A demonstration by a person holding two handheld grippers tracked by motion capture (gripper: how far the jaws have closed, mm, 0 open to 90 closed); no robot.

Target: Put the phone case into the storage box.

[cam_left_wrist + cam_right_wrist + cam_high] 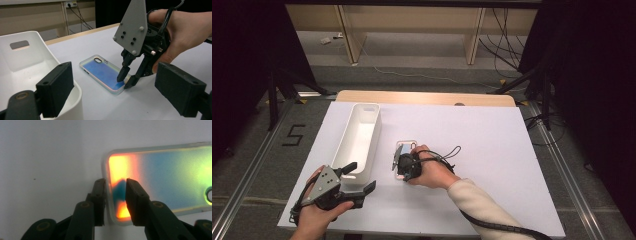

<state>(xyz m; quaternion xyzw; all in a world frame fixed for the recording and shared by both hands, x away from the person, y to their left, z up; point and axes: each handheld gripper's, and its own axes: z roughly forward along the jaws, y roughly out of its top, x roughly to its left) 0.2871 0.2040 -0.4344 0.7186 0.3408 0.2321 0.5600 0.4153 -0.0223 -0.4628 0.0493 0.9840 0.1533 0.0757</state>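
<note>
From the high view we count one white table (492,150), one long white bin (357,140) lying on its left part, one phone case (404,147) near the middle, and two grippers. The left gripper (362,177) sits at the near left, beside the bin's near end, its jaws spread apart with nothing between them. The right gripper (401,162) is at the case's near end; the hand (434,170) and the gripper body cover most of the case here, so we cannot read the jaws from this angle.

In the left gripper view we see its own two black pads wide apart, the left one over the bin's (75,100) near rim. Beyond them lies the single iridescent case (102,71), flat on the table (100,42), just right of the bin. The right gripper (126,80) points down at the case's near end, one jaw tip inside the case and one just outside its edge.

In the right gripper view we see the case (160,182) cut off at the right edge. The gripper's (115,195) two jaws straddle the short end wall, narrowly apart; whether they actually pinch it we cannot tell.
</note>
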